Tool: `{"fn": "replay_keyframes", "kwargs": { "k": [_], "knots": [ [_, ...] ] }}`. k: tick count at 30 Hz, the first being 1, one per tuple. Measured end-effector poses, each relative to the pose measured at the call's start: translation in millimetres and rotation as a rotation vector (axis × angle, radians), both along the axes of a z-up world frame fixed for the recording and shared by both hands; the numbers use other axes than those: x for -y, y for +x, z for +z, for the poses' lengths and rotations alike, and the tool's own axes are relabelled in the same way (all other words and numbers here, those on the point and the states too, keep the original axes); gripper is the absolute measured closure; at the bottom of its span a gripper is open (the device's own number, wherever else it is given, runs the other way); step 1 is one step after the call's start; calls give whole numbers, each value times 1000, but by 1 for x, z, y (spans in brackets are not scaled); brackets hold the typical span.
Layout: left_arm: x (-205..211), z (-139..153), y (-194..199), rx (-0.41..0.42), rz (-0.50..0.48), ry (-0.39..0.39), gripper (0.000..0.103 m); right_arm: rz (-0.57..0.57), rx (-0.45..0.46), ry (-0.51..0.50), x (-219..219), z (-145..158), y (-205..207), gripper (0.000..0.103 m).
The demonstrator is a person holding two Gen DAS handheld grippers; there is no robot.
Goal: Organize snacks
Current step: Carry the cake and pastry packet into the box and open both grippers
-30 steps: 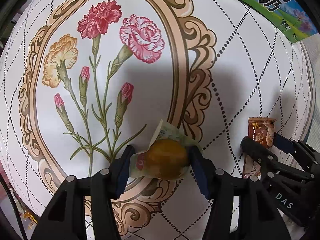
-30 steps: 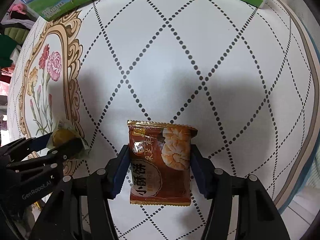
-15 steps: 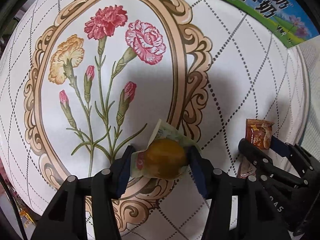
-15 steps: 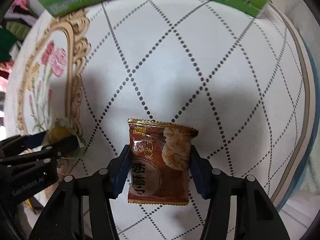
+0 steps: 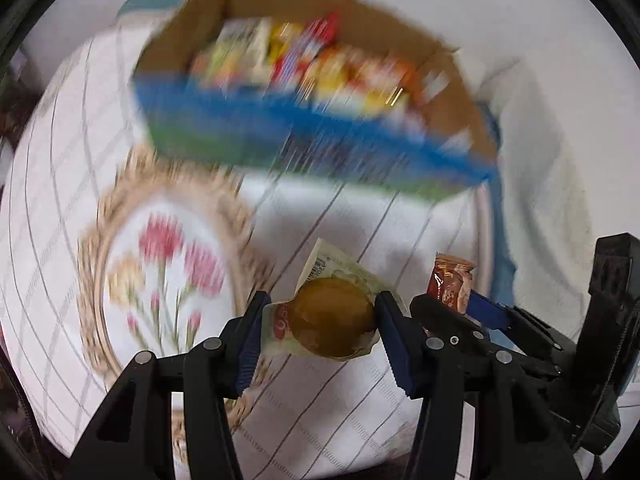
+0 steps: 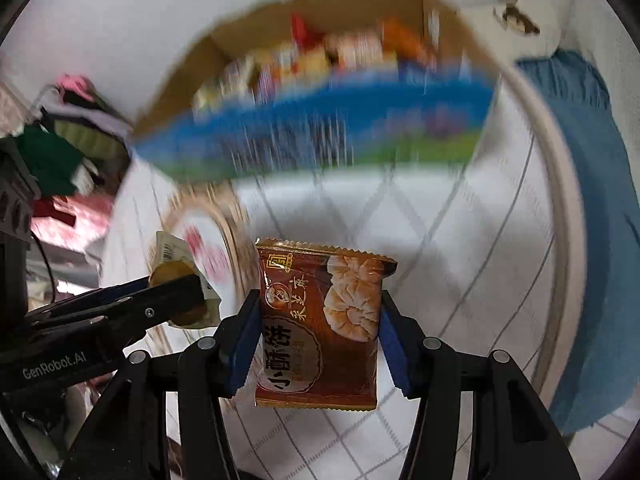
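Left gripper (image 5: pixel 320 326): jaws closed on a clear-wrapped round cake (image 5: pixel 332 322), blue pads pressing both sides, held in the air above the cloth. Right gripper (image 6: pixel 318 340): jaws closed on a brown packet (image 6: pixel 320 328) with gold crimped edges, upright, print facing the camera, also off the surface. The two grippers sit side by side, close; each shows in the other's view.

Surface: white tablecloth (image 5: pixel 328 412) with a dotted diamond grid, and a gold scroll-frame oval (image 5: pixel 160 276) holding pink and yellow carnations. The cloth is blurred by motion.

Ahead of both grippers: open cardboard box (image 5: pixel 460 92), outer face printed blue and green, standing on the far part of the table. Inside lie mixed wrapped snacks (image 5: pixel 304 56), red, yellow, orange; too blurred to tell apart.

Room: plain white wall (image 6: pixel 120 20) behind the box. Blue towel (image 6: pixel 592 184) hangs beside the table's right edge. A heap of clothes (image 6: pixel 60 136), green, pink and dark, lies left of the table.
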State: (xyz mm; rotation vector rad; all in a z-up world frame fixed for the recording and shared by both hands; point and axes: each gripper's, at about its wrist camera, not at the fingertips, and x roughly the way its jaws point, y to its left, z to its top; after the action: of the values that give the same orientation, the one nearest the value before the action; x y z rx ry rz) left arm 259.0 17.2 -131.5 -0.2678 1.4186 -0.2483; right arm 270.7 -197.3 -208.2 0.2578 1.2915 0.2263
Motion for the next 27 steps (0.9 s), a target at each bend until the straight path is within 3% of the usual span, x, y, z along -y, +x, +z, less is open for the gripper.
{"fn": "replay_keyframes", "kwargs": {
  "k": [4, 5, 8, 15, 16, 18, 19, 20, 21, 22, 23, 27],
  "knots": [
    [12, 38, 51, 81, -40, 13, 52, -23, 92, 3, 26, 50, 47, 45],
    [15, 42, 65, 6, -62, 19, 52, -26, 106, -5, 25, 57, 63, 45],
    [22, 42, 109, 17, -77, 64, 52, -40, 121, -30, 37, 69, 102, 45],
    [23, -4, 186, -82, -64, 135, 49, -25, 28, -59, 43, 40, 204, 45],
    [23, -11, 196, 83, -14, 107, 50, -27, 10, -63, 43, 33, 218, 45],
    [22, -26, 212, 18, -4, 108, 50, -24, -24, -62, 41, 21, 235, 38],
    [19, -34, 218, -11, 9, 96, 48, -17, -44, -71, 41, 15, 242, 27],
    [17, -39, 222, -23, 18, 84, 45, -15, -52, -86, 40, 13, 246, 11],
    [16, -42, 225, -23, 20, 87, 34, -9, -53, -89, 39, 10, 247, 5],
    [16, -43, 226, -17, 13, 106, 21, -4, -55, -94, 38, 8, 249, 4],
    [16, -44, 226, -9, 12, 123, 17, -4, -59, -108, 37, 6, 250, 4],
    [15, -50, 224, -5, 8, 147, 12, -4, -67, -160, 37, -2, 245, 4]
  ]
}}
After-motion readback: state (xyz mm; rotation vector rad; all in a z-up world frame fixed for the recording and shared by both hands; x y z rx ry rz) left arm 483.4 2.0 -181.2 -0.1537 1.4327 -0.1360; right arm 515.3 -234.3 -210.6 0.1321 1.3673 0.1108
